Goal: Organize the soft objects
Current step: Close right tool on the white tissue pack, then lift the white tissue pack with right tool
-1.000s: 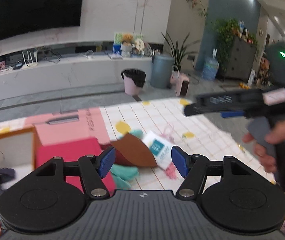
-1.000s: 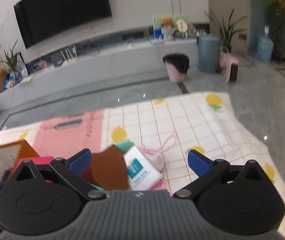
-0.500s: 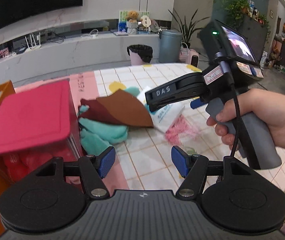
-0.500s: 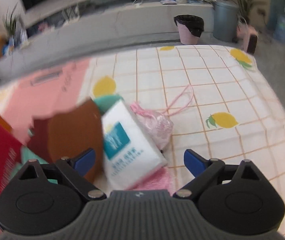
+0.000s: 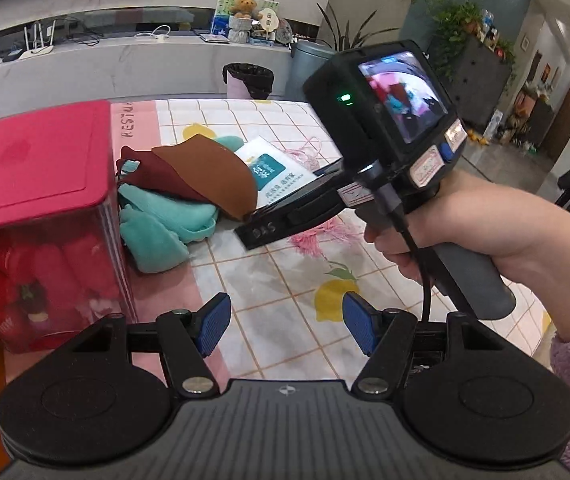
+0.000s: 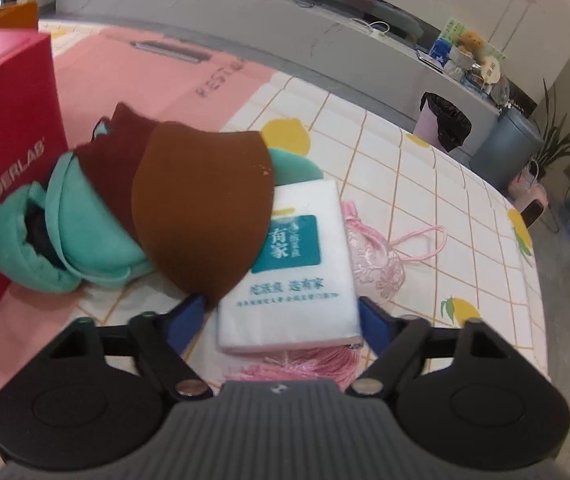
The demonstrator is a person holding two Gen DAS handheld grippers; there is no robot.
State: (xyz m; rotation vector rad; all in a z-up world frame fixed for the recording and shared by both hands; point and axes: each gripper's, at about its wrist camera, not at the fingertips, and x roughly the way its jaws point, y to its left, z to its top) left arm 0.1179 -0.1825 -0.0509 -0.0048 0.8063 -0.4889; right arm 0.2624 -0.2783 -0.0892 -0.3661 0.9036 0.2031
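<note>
Glossy plastic tissue pack (image 6: 291, 264), fuzzy teal cloth (image 6: 85, 240)

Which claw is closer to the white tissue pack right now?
Right. The right claw straddles the near end of the white tissue pack, its jaws just closing. The left claw hangs open over bare tablecloth, well short of it.
</note>
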